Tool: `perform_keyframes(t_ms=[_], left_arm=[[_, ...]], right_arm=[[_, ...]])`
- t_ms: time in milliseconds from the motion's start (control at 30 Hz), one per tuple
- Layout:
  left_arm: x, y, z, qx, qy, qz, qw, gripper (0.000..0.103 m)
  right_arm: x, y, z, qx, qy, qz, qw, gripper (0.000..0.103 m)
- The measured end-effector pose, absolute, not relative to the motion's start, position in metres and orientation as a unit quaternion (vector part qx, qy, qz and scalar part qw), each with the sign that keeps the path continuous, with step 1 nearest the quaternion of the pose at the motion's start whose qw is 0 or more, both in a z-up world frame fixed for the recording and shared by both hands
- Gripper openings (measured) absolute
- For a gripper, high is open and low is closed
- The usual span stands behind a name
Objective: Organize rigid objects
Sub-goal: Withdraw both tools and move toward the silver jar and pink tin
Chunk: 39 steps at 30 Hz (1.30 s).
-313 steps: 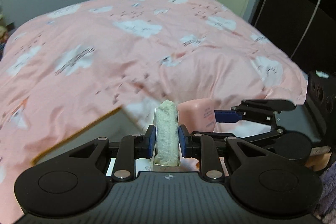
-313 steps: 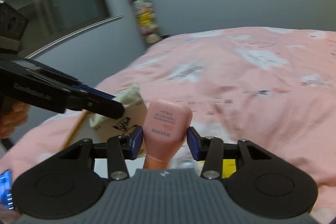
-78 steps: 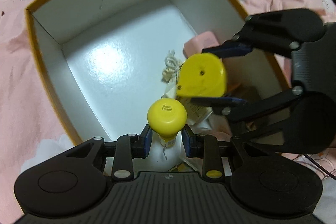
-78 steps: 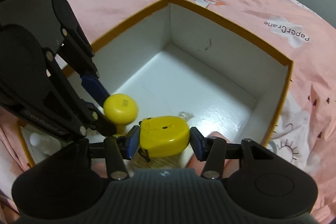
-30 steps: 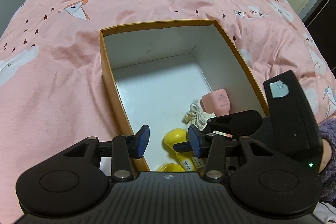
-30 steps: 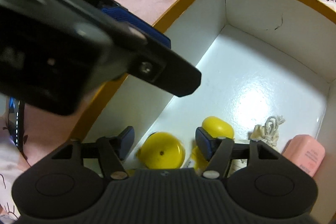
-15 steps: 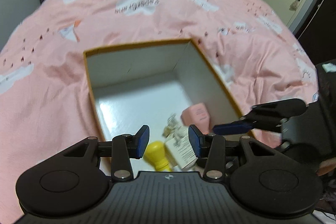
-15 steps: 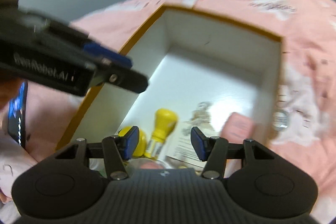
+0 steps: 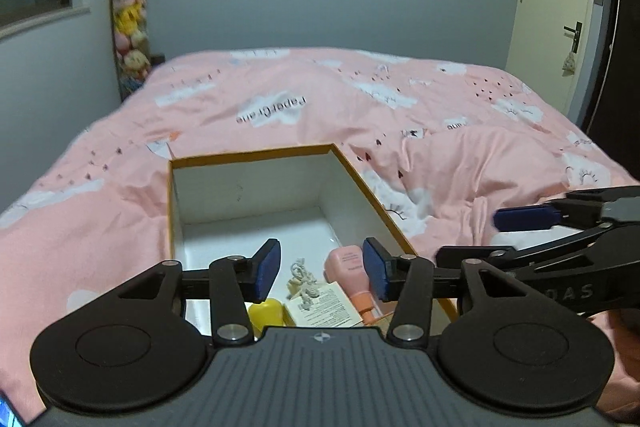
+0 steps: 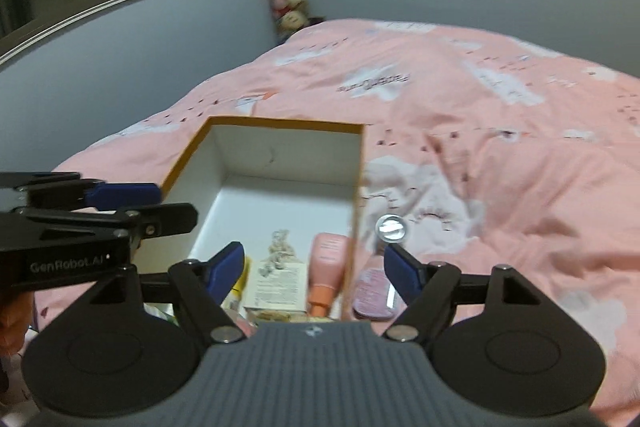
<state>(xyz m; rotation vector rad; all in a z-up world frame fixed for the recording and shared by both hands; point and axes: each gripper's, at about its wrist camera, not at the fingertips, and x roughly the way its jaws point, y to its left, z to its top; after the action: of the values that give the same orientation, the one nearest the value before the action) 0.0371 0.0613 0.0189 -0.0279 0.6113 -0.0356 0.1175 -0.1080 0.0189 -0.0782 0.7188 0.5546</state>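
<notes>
moved: both grippers have pulled up and back from the box; yellow items released inside
box [image 9: 256,187]: on the bed [image 9: 360,99], 12 o'clock of both
contents: pink tube [image 9: 348,263], yellow piece [image 9: 266,311], leaflet [image 9: 324,303] at near end
left gripper [image 9: 320,269]: jaws apart, empty
right gripper [image 10: 316,267]: spread wide, empty
outside: purple case [image 10: 374,293] and small mirror [image 10: 392,228], 3 o'clock of the box; likely next
</notes>
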Motion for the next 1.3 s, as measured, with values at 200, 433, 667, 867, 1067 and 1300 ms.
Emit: perform_keyframes(t_ms=[200, 433, 667, 867, 1067, 1300], left_arm=[[0.021, 0.056, 0.007, -0.021, 0.316, -0.002, 0.948, 0.057], [0.009, 0.058, -0.007, -0.041, 0.332, -0.005, 0.942, 0.087], [0.012, 0.064, -0.018, -0.064, 0.343, -0.010, 0.937, 0.089], [0.015, 0.065, -0.028, -0.072, 0.363, 0.001, 0.929, 0.089], [0.016, 0.066, -0.033, -0.078, 0.380, 0.011, 0.922, 0.089], [0.016, 0.066, -0.037, -0.081, 0.389, 0.017, 0.918, 0.090]], right_arm=[[0.094, -0.119, 0.015, -0.033, 0.335, 0.229, 0.913, 0.076], [0.077, -0.128, 0.014, -0.020, 0.346, 0.213, 0.914, 0.097], [0.086, -0.134, 0.002, 0.009, 0.377, 0.211, 0.902, 0.098], [0.086, -0.125, -0.010, 0.005, 0.402, 0.213, 0.891, 0.098], [0.082, -0.122, -0.014, -0.016, 0.409, 0.199, 0.890, 0.098], [0.086, -0.125, -0.024, -0.007, 0.437, 0.194, 0.878, 0.098]])
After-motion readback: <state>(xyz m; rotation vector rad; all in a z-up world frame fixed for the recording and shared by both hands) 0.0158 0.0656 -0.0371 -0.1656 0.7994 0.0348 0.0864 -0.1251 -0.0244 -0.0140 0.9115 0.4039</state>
